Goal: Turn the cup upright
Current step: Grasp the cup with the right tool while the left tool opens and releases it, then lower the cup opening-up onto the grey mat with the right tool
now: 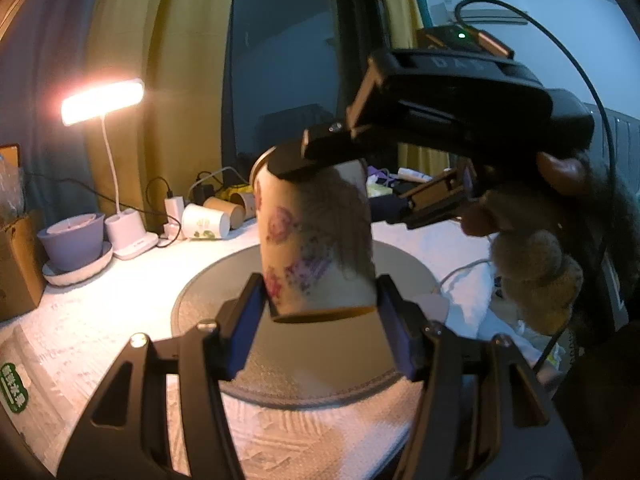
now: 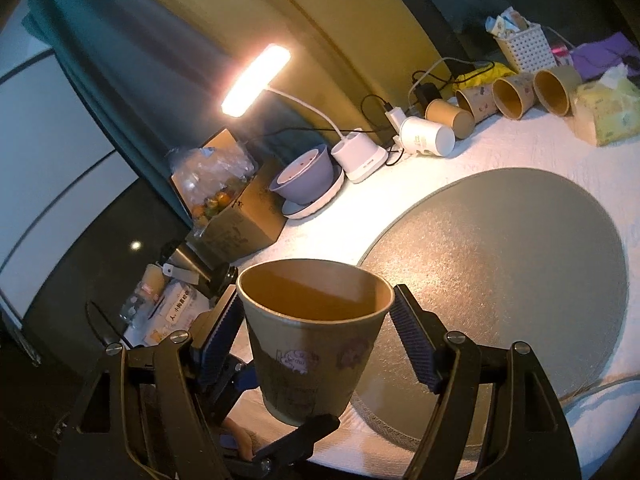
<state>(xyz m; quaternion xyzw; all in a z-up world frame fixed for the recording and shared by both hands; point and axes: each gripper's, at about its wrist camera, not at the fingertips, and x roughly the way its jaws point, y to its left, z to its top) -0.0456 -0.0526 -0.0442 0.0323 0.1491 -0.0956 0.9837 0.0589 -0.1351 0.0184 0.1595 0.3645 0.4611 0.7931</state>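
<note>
Inspecting, left wrist view: the paper cup (image 1: 316, 236) stands mouth up above the round grey mat (image 1: 224, 300), its base off the surface.
Left gripper (image 1: 320, 320): blue pads sit against both sides of the cup's base, so it appears clamped on the cup.
Right gripper (image 1: 340, 176): reaches in from the right near the rim; one finger lies across the rim, the other stands away from the wall, so it reads as spread, not gripping.
Hand pose: the gloved hand (image 1: 536, 240) holds that tool level, fingers wrapped on the handle.
Judgement: the low hold probably keeps the cup steady so it can be set down on the mat.

Right wrist view: the cup (image 2: 316, 344) fills the foreground, open mouth toward the camera, empty inside.
Right gripper (image 2: 316, 328): both ribbed pads stand clear of the cup, a gap showing on either side; parted.
Left gripper (image 2: 296, 436): only a dark finger shows at the cup's base.
Surroundings: mat (image 2: 520, 280) beyond the cup; desk lamp (image 2: 256, 80) lit; spare cups (image 2: 500, 100) lying by the wall.
Progress: cup looks upright, not yet set down.
</note>
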